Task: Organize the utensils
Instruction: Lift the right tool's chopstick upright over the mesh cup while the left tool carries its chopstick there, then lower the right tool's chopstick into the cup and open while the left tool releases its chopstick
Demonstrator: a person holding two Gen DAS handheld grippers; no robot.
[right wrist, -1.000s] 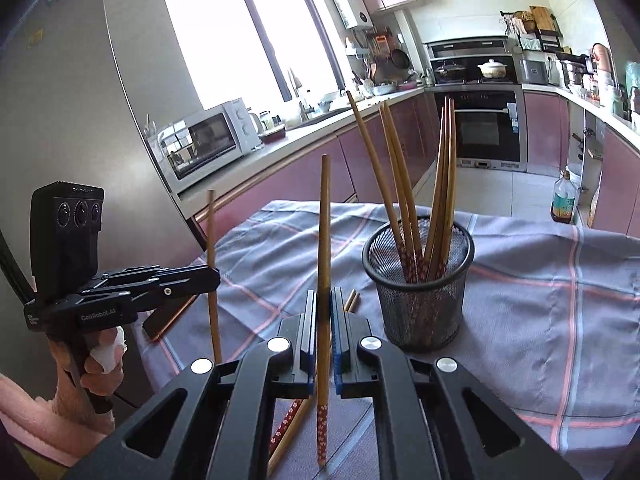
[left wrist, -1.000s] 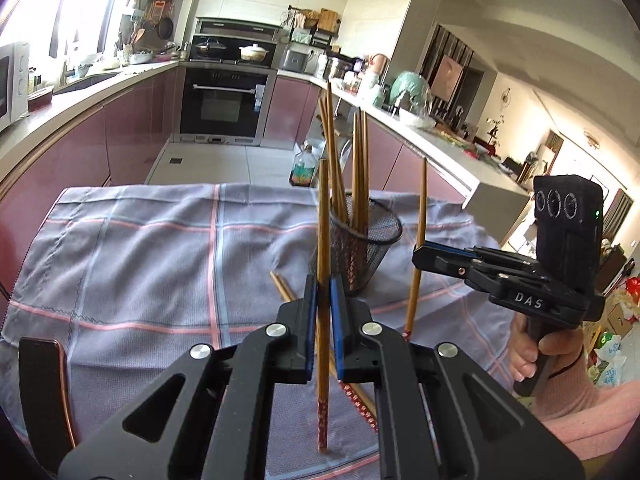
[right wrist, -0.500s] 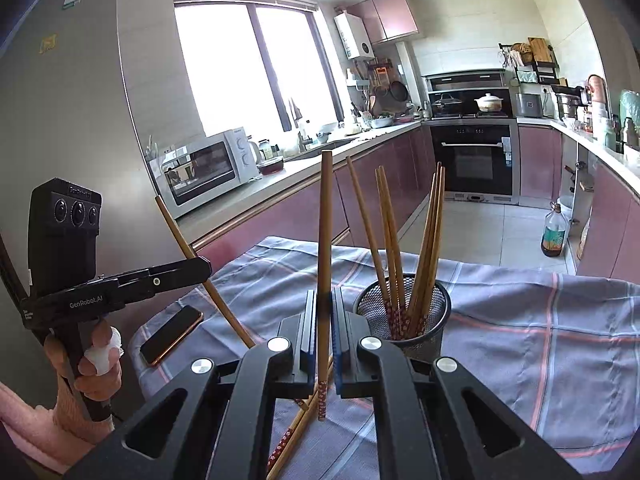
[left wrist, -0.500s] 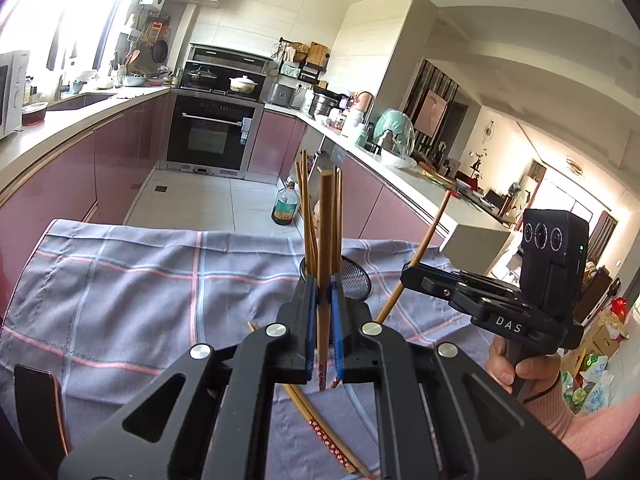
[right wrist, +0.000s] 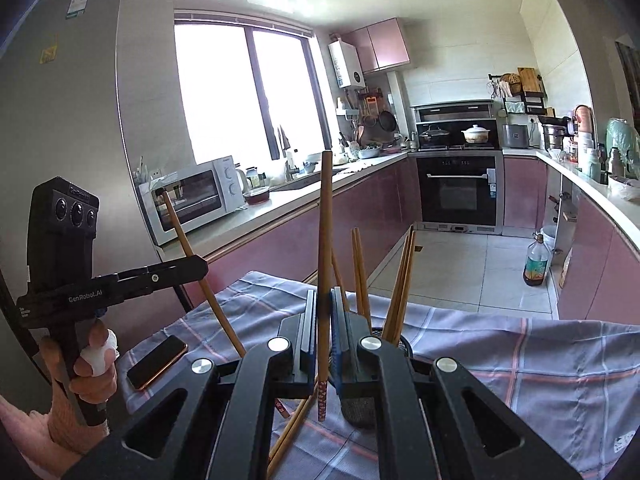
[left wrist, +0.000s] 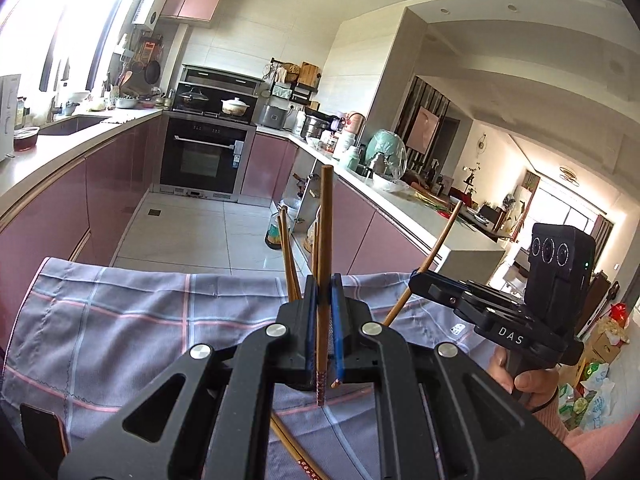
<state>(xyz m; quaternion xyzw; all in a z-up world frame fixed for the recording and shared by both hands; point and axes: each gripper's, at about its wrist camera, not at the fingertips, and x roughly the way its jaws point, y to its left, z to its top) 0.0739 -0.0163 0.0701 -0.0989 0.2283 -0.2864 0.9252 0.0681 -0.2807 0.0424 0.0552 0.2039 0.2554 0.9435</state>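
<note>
While each gripper is clamping one chopstick upright, the left gripper (left wrist: 320,332) and right gripper (right wrist: 320,340) are hanging above the checked cloth (left wrist: 140,320). Loose chopsticks (right wrist: 292,428) are lying beneath, the mesh cup (right wrist: 360,408) sitting just behind the right fingers, a phone (right wrist: 158,362) resting nearby.

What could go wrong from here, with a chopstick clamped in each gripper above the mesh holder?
1. The left gripper pinches its chopstick low, near the patterned tip, so the long upper part could swing or slip.
2. The mesh holder is already bristling with chopsticks; lowering a new one in may hit them or tip it.
3. The right gripper also holds a chopstick; two close sticks could cross.
</note>
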